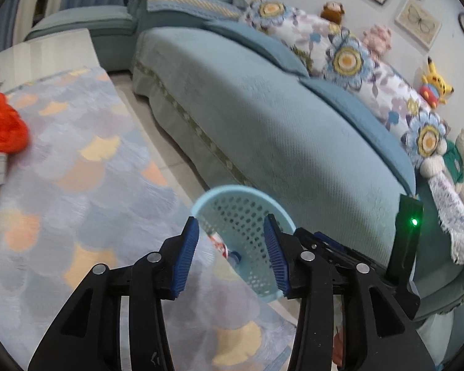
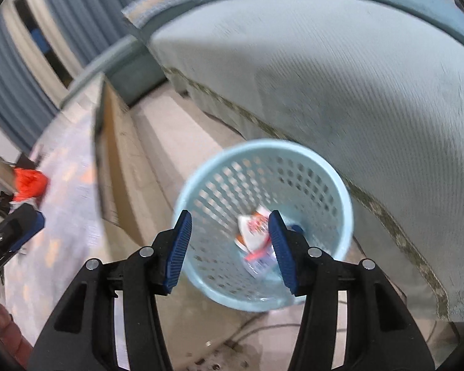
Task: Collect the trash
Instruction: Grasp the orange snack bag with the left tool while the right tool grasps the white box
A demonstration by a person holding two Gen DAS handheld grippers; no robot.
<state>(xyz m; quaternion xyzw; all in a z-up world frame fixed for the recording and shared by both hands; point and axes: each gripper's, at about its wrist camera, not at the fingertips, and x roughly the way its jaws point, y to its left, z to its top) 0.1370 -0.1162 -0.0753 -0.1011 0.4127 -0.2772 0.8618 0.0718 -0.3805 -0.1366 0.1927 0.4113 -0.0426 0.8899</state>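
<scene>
Both claws spread and empty: the right gripper [image 2: 230, 249] hangs directly over the pale-blue perforated plastic waste basket [image 2: 324, 167], where a crumpled white-and-orange wrapper [image 2: 253, 232] already lies just beyond its fingertips — one piece of trash apparently collected. The wrapper's printing is too blurred to read. The left gripper [image 1: 232, 252] points at the same basket [image 1: 232, 194] from the patterned tablecloth [image 1: 77, 170]. Far to its left, a crumpled red plastic bag [image 1: 4, 125] sits on the table — likely still to gather.
</scene>
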